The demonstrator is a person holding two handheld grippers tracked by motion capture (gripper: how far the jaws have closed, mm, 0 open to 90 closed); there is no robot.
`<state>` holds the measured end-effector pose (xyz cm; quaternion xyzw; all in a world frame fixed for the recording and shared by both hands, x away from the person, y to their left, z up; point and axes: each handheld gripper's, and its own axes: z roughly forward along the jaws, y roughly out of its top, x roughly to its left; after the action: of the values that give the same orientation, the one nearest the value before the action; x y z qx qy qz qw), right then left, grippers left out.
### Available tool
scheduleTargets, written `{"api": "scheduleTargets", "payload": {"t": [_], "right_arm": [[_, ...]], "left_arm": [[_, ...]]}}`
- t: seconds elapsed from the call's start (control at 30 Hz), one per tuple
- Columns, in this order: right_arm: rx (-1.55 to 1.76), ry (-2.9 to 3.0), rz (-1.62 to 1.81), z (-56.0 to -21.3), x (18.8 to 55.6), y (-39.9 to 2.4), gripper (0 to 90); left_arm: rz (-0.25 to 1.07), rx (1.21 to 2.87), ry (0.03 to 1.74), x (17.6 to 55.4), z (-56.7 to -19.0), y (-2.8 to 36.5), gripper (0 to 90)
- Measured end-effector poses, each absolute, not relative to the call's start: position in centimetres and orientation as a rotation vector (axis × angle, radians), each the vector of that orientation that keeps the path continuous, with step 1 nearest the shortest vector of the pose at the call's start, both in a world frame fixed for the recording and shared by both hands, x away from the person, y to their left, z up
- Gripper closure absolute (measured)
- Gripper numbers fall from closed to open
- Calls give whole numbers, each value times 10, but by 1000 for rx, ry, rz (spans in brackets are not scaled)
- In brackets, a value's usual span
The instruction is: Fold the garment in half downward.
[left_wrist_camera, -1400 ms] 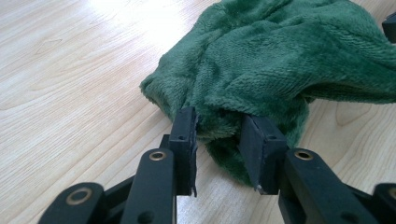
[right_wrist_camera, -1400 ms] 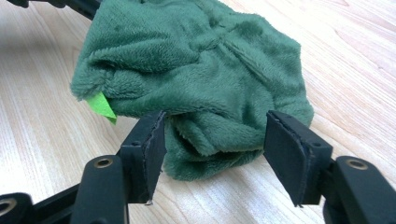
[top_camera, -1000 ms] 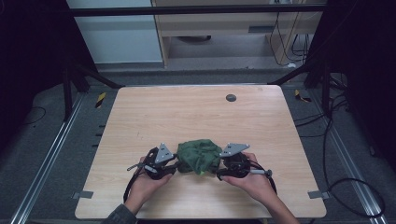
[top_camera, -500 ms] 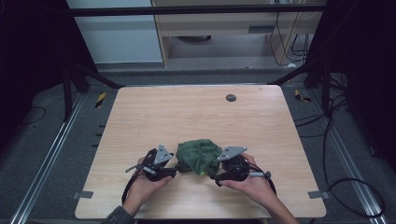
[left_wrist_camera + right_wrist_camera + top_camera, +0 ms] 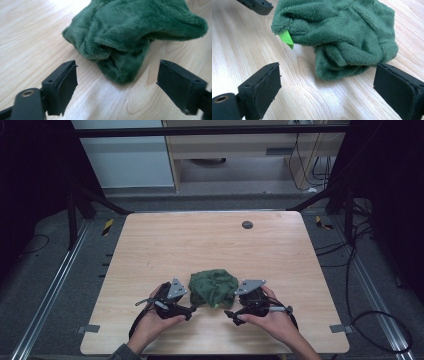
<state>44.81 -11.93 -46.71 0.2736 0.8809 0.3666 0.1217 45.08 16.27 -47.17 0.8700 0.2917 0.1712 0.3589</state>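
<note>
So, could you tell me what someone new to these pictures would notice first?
Most likely the crumpled green cloth, the one spot of colour on the pale wooden table, lying near its front edge. Next come the left gripper and the right gripper flanking it, each in a hand; their jaws have just been opening and stand wide, clear of the cloth. A small bright green tag pokes from its folds.

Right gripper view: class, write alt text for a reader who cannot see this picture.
A crumpled green fleece cloth lies bunched on a light wooden table, just beyond the right gripper, whose two black jaws stand wide apart and have just been opening, with nothing between them. A small bright green tag sticks out at the cloth's left edge.
</note>
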Motion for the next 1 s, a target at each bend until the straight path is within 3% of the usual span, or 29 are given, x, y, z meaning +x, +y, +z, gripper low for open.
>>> {"api": "scheduleTargets", "payload": {"t": [0.73, 1.0], "right_arm": [[841, 2526, 1065, -464, 444, -146, 67], [889, 2493, 1047, -464, 446, -162, 66]], "left_arm": [[427, 2248, 771, 450, -470, 177, 69], [448, 2228, 806, 450, -467, 200, 54]]}}
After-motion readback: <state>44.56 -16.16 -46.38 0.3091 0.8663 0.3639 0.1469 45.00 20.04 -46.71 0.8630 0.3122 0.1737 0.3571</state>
